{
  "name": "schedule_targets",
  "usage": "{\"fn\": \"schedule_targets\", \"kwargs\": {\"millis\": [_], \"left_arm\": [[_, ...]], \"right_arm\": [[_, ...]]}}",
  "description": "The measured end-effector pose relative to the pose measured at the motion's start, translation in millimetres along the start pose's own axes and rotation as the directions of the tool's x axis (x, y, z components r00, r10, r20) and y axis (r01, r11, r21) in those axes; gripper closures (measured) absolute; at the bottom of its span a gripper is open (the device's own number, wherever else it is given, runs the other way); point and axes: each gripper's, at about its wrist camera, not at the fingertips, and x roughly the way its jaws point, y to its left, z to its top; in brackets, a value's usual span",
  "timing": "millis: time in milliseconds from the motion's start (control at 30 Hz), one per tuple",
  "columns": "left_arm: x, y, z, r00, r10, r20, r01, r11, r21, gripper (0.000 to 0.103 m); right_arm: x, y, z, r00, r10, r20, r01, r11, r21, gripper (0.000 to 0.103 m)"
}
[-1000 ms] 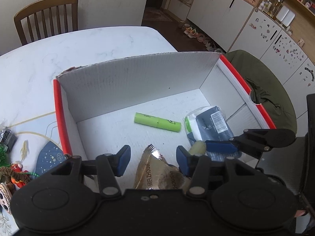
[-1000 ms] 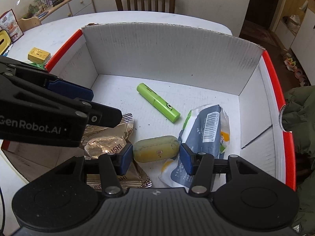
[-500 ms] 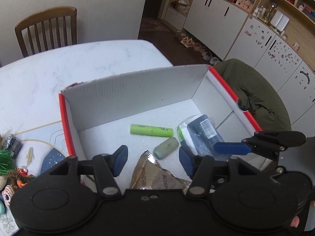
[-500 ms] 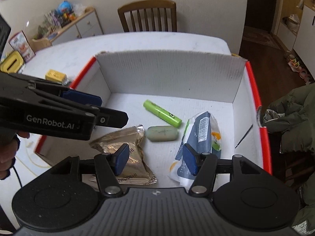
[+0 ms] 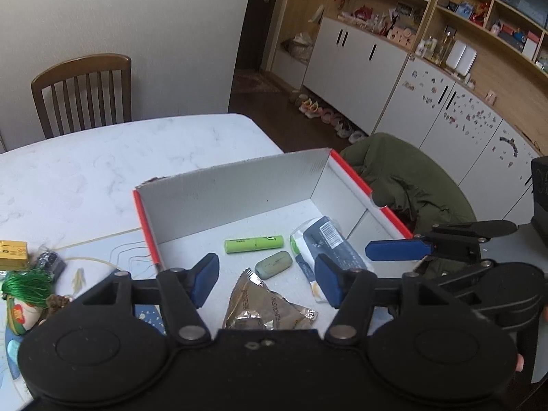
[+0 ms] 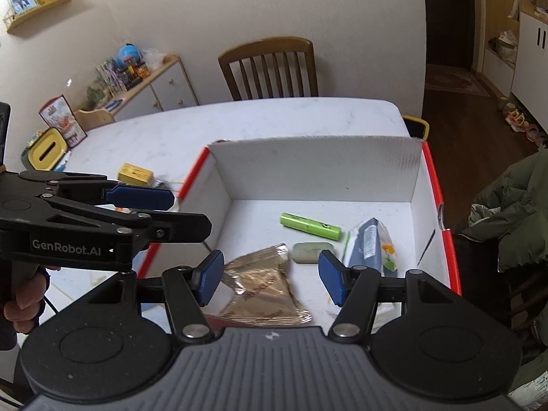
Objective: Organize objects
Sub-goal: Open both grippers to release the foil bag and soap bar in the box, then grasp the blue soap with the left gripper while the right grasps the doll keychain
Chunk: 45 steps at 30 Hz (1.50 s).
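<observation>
I see both my left gripper [image 5: 267, 282] and right gripper [image 6: 270, 279] with jaws apart, empty. In the white box [image 6: 308, 174] at frame centre lie a green tube [image 6: 310, 227], grey-green case [image 6: 312, 252], gold packet [image 6: 263, 287] and blue pouch [image 6: 370, 243].

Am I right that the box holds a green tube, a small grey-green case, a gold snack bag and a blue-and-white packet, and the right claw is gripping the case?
Not quite. The right gripper is open and grips nothing; the case lies on the floor of the box, as the right wrist view shows. The green tube, gold snack bag and blue-and-white packet are indeed inside.
</observation>
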Motion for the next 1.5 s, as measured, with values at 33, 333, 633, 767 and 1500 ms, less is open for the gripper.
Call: {"fn": "schedule_targets", "kwargs": {"millis": [33, 333, 633, 767, 1500], "left_arm": [[-5.1, 0.8, -1.1, 1.000, -0.001, 0.008, 0.001, 1.000, -0.002, 0.039], [-50.8, 16.9, -14.1, 0.996, 0.032, 0.079, -0.033, 0.999, 0.008, 0.026], [-80.7, 54.7, -32.0, 0.992, 0.074, 0.106, -0.072, 0.997, -0.026, 0.016], [-93.0, 80.5, -39.0, 0.990, 0.093, 0.109, -0.088, 0.995, -0.057, 0.012], [-107.7, 223.6, -92.6, 0.985, 0.165, 0.056, -0.159, 0.982, -0.102, 0.001]], "right_arm": [[-2.9, 3.1, -0.3, 1.000, 0.001, 0.007, -0.001, 1.000, -0.004, 0.043], [-17.1, 34.2, -6.3, 0.999, 0.029, 0.042, -0.028, 0.999, -0.025, 0.036], [-18.0, 75.2, -9.0, 0.997, 0.050, 0.055, -0.047, 0.998, -0.039, 0.029], [-13.7, 98.2, -10.2, 0.997, 0.052, 0.052, -0.049, 0.997, -0.056, 0.028], [63.6, 206.1, -5.4, 1.000, -0.008, -0.014, 0.008, 0.999, -0.034, 0.025]]}}
